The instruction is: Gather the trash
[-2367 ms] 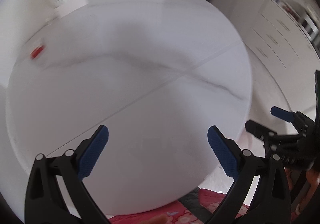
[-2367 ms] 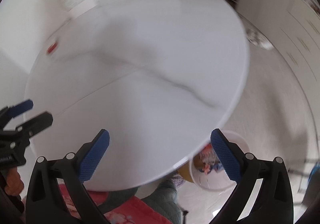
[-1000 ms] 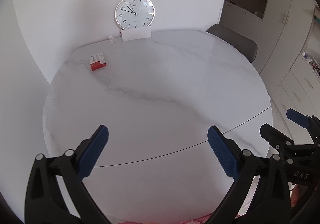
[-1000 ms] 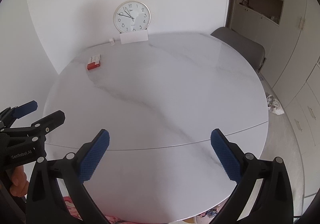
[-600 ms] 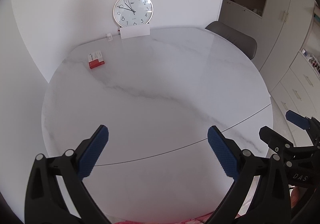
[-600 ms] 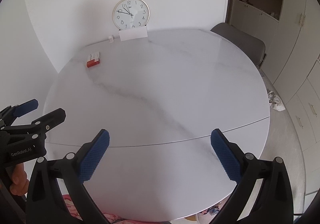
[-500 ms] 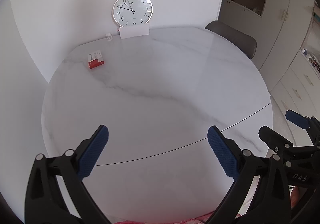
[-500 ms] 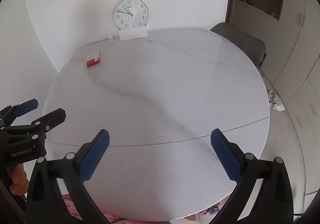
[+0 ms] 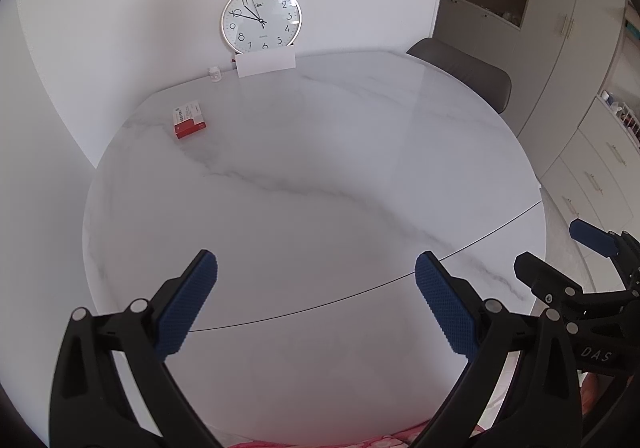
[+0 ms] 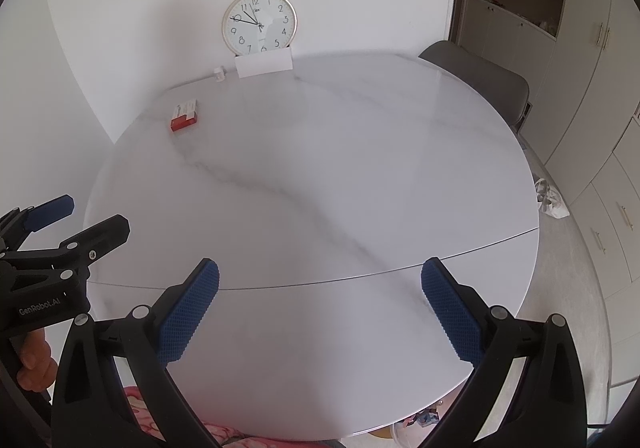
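A small red and white box (image 9: pixel 189 119) (image 10: pixel 184 115) lies at the far left of the round white marble table (image 9: pixel 320 176) (image 10: pixel 320 188). My left gripper (image 9: pixel 316 300) hovers open over the table's near edge, nothing between its blue pads. My right gripper (image 10: pixel 320 308) is open too, beside it to the right and equally empty. Each gripper shows at the edge of the other's view: the right gripper (image 9: pixel 560 256) at the right, the left gripper (image 10: pixel 84 216) at the left. A crumpled clear bag (image 10: pixel 552 200) lies on the floor past the table's right rim.
A wall clock (image 9: pixel 261 18) leans on the wall behind a white card (image 9: pixel 266 64), with a little white bottle (image 9: pixel 215 73) beside it. A grey chair (image 10: pixel 480 80) stands at the far right. Cabinets (image 10: pixel 592 120) line the right wall. A white bin's rim (image 10: pixel 400 432) peeks from under the near edge.
Both cameras swung up from a steep, blurred look down at the table and bin to a level view across it. Over the last half second almost nothing moved.
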`<state>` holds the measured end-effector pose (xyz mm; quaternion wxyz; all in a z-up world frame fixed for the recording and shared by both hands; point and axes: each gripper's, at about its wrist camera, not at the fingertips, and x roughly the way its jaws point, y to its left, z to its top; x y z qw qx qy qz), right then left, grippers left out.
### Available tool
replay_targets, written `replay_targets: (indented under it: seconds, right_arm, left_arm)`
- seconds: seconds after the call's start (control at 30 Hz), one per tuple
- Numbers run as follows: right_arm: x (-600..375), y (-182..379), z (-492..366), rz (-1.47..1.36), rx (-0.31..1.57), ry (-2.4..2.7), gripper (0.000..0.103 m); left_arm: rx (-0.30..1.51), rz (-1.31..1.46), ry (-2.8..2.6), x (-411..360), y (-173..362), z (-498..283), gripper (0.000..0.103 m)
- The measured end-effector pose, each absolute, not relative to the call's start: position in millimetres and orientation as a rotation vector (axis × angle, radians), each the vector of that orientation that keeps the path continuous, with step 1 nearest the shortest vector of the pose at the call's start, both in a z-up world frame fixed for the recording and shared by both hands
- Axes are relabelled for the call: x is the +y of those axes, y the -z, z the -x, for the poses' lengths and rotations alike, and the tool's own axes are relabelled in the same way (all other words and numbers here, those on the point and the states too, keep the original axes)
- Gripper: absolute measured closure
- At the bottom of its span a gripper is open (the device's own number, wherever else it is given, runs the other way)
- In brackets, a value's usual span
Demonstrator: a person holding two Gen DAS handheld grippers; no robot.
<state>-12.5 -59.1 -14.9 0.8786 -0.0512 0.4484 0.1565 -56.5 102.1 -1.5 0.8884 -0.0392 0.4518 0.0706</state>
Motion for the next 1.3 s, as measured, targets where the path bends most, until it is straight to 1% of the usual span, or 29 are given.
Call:
replay_targets:
  seconds: [1.3]
  right_arm:
    - [-63.6,18.4,12.8,0.111,0.944,-0.323,0.003]
  left_arm:
    - [0.945,0.059,-0.14,95.2,2.4,55.8,0.008]
